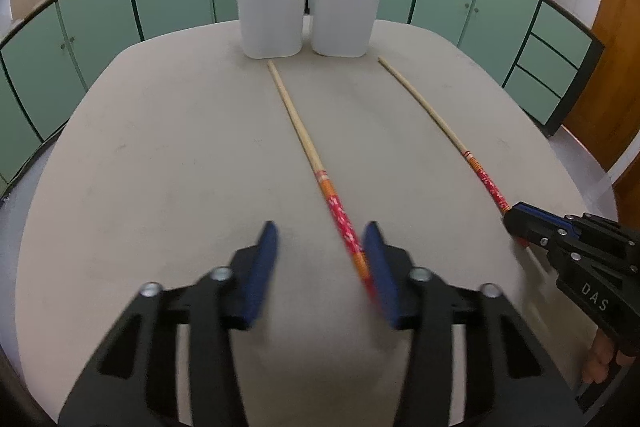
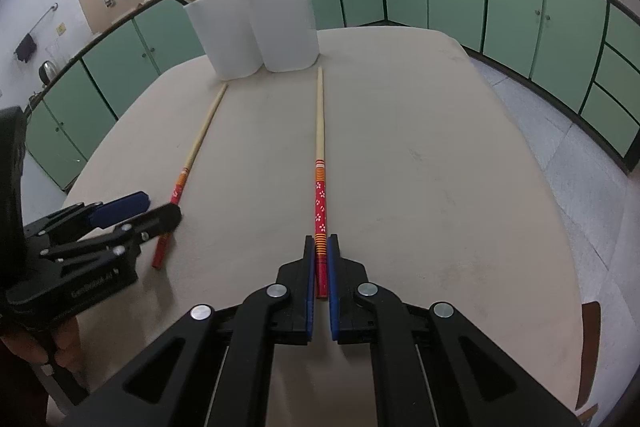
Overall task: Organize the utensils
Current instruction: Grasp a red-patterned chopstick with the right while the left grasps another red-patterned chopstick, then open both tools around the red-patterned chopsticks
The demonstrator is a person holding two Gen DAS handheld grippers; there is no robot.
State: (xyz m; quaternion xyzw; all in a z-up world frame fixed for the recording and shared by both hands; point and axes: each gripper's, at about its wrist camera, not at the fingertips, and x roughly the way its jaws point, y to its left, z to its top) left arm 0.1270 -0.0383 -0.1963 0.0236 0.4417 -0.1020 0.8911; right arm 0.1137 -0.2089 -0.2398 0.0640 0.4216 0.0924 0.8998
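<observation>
Chopsticks are what this job is about. Two of them lie flat on the table [image 2: 440,155], and both have a red painted end and a plain wooden tip. Each tip points at the white holder [image 1: 308,3] at the far side of the table.

Some chopsticks already stand in the holder's cups, so part of the job looks done. The two on the table are left to go in.

The right gripper [image 2: 321,267] has its two blue fingers pressed tight on the red end of the right chopstick [image 2: 319,131]. That chopstick lies on the table and does not look lifted yet. Its tip stops just short of the holder.

The left gripper [image 1: 320,267] has its fingers wide apart. The red end of the left chopstick [image 1: 304,135] lies between them, close against the right-hand blue finger [image 1: 380,275]. The other finger is well apart from it. Nothing is held there yet. The left wrist picture is a bit blurry near the fingers, so it is hard to tell if the finger touches the stick.

A good guess is that the left gripper needs to close on its chopstick. Then both sticks can go up and into the cups. After that, the table would have no more chopsticks on it.
</observation>
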